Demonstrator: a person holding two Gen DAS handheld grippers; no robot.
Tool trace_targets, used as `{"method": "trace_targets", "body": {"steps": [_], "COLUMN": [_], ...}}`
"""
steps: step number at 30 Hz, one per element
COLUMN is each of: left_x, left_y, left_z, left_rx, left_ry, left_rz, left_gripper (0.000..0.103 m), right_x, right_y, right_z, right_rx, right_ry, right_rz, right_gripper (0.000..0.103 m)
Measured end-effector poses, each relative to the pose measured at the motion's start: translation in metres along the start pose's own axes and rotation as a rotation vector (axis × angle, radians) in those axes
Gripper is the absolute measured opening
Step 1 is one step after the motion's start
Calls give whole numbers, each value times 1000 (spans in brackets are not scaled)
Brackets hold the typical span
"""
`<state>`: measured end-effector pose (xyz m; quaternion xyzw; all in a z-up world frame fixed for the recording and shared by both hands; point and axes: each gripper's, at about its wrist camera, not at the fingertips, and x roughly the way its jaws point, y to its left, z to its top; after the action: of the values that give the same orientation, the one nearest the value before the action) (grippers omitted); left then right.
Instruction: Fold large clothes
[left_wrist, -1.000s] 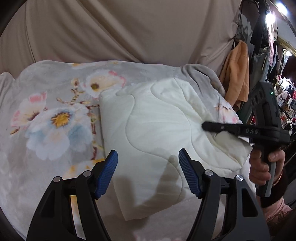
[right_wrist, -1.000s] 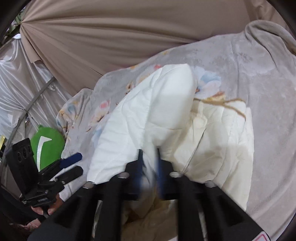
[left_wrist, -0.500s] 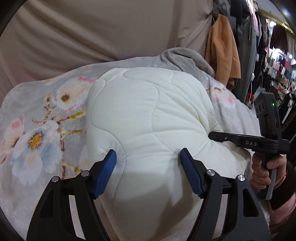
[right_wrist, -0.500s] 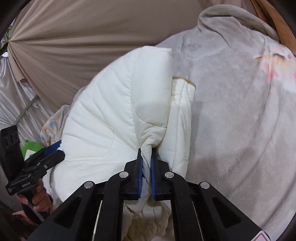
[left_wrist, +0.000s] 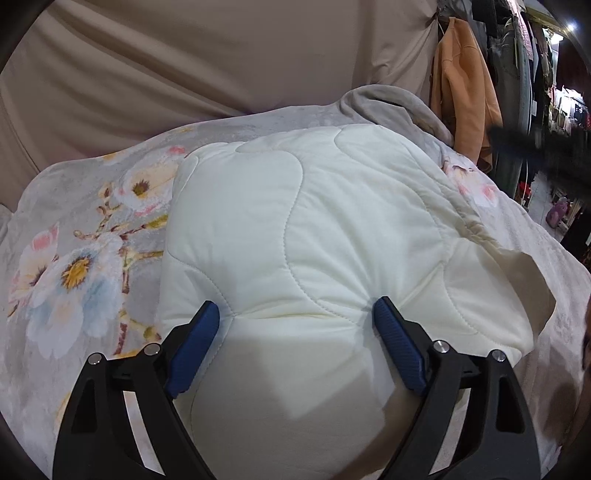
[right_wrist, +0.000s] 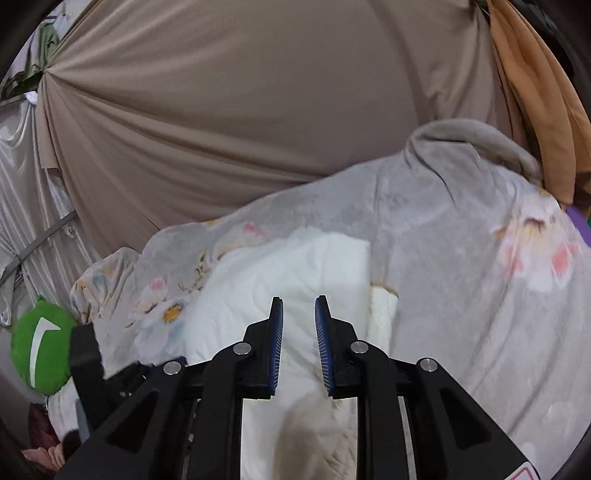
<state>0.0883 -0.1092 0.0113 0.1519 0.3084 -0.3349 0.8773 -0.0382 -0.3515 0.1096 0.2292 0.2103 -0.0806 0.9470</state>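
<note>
A white quilted garment (left_wrist: 332, 221) lies folded into a thick pad on a grey floral blanket (left_wrist: 92, 240). My left gripper (left_wrist: 295, 314) rests on its near half. Its jaws stand wide and are still opening. Both blue fingertips (left_wrist: 207, 325) dent the padding, which bulges up between them. In the right wrist view the same garment (right_wrist: 295, 266) lies below my right gripper (right_wrist: 298, 306). Those jaws are a little apart and opening, with nothing between the pads. The right gripper shows only as a dark blur at the far right of the left wrist view.
A beige draped curtain (left_wrist: 221, 55) closes off the back of the blanket. An orange garment (left_wrist: 465, 85) hangs at the right beside racks of clothes. A green cushion (right_wrist: 40, 350) lies past the blanket's left end (right_wrist: 110, 273).
My right gripper has let go of the white fold it pinched and drawn back above it. The left gripper has sunk onto the garment and spread its jaws wider.
</note>
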Motion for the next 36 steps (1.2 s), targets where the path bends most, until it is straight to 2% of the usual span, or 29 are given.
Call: {"method": "trace_targets", "body": {"steps": [3, 6, 8, 10, 11, 12, 15, 20, 23, 26, 28, 29, 30, 31, 32, 34, 36], "left_x": [0, 0, 0, -1, -1, -2, -2, 2, 5, 2, -9, -18, -28, -36, -44, -58, -63], "left_y": [0, 1, 3, 2, 2, 1, -5, -7, -3, 0, 6, 11, 18, 24, 29, 40, 43], "left_z": [0, 1, 1, 1, 1, 2, 2, 0, 1, 5, 9, 9, 9, 8, 5, -4, -15], "left_rx": [-3, -8, -10, -7, -4, 2, 26, 47, 31, 17, 4, -8, -23, -31, -37, -46, -48], "left_ry": [3, 8, 10, 9, 3, -4, -19, -35, -24, -8, 7, 6, 6, 7, 9, 17, 42], "left_rz": [7, 6, 3, -2, -6, -10, -10, -16, -29, -28, -39, -56, -70, -76, -79, -81, -84], "left_gripper": [84, 84, 84, 84, 84, 85, 85, 87, 87, 87, 84, 84, 84, 84, 84, 84, 84], "right_x": [21, 67, 104, 136, 145, 153, 167, 186, 192, 188, 163, 142, 118, 87, 62, 18, -10], "right_y": [33, 49, 44, 21, 8, -4, -25, -21, -27, -31, -33, -33, -33, -35, -38, -46, -54], "right_z": [22, 30, 26, 16, 10, 4, -8, -23, -22, -17, -9, -7, -5, -8, -13, -33, -63], "right_rx": [-74, -151, -163, -126, -105, -80, -36, -93, -66, -37, -1, 14, 16, -2, -19, -45, -30], "right_ry": [-7, 29, 76, 146, 167, 186, 227, 245, 266, 279, 256, 232, 210, 195, 181, 167, 207], "right_rz": [-9, -101, -180, -232, -237, -238, -218, -282, -264, -229, -185, -150, -109, -73, -60, -47, -14], "right_gripper": [20, 20, 20, 18, 11, 9, 8, 7, 7, 8, 14, 21, 22, 29, 43, 59, 60]}}
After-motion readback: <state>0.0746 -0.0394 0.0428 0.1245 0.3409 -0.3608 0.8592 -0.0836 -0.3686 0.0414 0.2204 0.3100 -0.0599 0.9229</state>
